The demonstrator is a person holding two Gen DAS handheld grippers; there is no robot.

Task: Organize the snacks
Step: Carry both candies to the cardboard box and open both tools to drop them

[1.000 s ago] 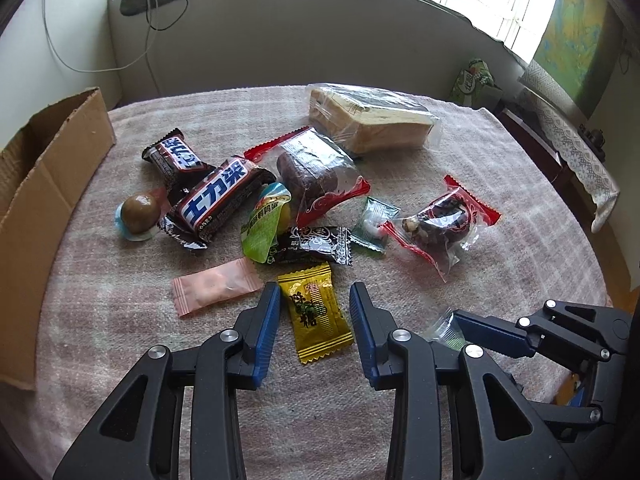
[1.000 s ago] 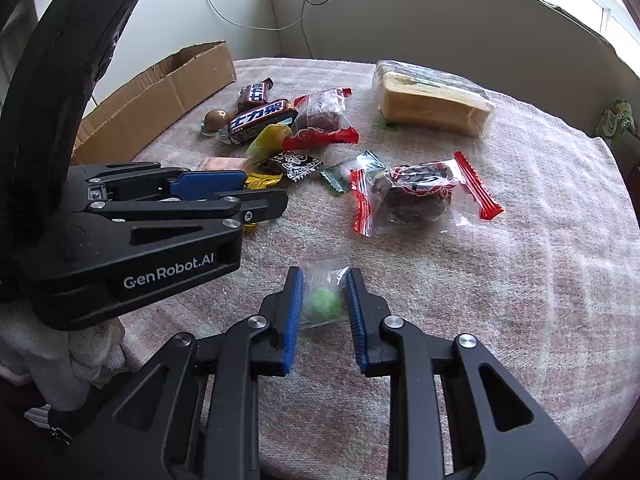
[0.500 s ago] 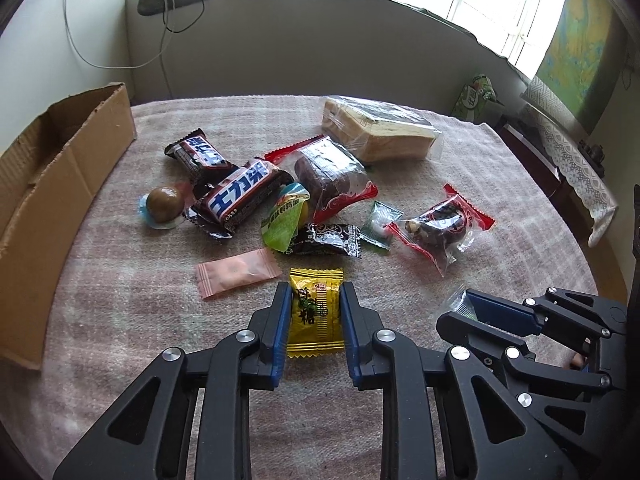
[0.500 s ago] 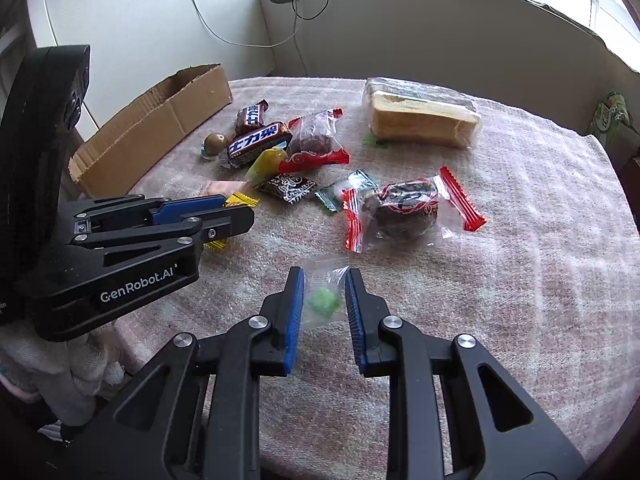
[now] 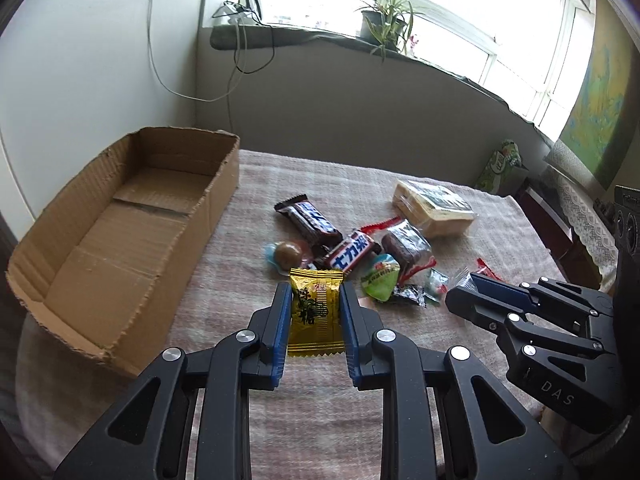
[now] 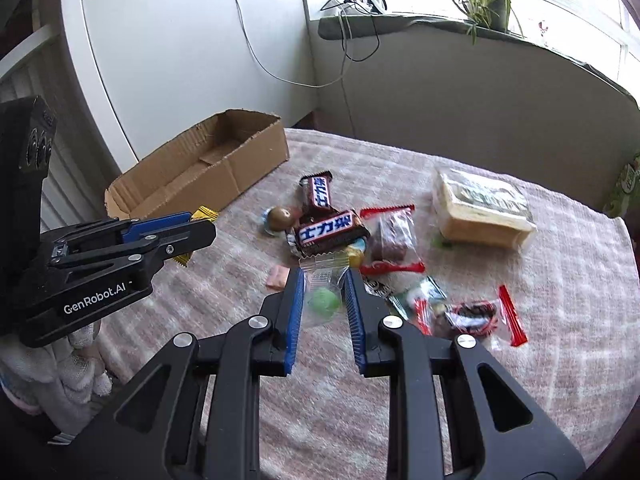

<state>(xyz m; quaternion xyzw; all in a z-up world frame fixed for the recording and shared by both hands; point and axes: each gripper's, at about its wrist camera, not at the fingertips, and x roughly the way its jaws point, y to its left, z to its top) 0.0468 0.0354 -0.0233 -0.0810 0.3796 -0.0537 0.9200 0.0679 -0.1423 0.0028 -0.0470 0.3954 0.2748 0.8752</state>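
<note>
My left gripper (image 5: 314, 292) is shut on a yellow candy packet (image 5: 316, 310) and holds it above the tablecloth, right of an open cardboard box (image 5: 120, 232). My right gripper (image 6: 322, 286) is shut on a clear wrapper with a green candy (image 6: 324, 300), also lifted. In the right wrist view the left gripper (image 6: 192, 224) hangs in front of the box (image 6: 200, 168) with the yellow packet (image 6: 202, 216) poking out. A pile of snacks lies mid-table: two brown chocolate bars (image 5: 348, 250), a round brown candy (image 5: 288, 254), a green packet (image 5: 380, 282).
A wrapped sandwich cake (image 5: 434, 210) sits at the far side, a dark cake in a red-edged wrapper (image 5: 406, 244) beside the pile, and another red-edged pack (image 6: 472, 314) near the right gripper. A pink candy (image 6: 278, 278) lies on the cloth. Low wall and windowsill stand behind.
The left gripper closed on the yellow packet, then lifted it and swung left toward the box. The right gripper rose with the green candy wrapper still held.
</note>
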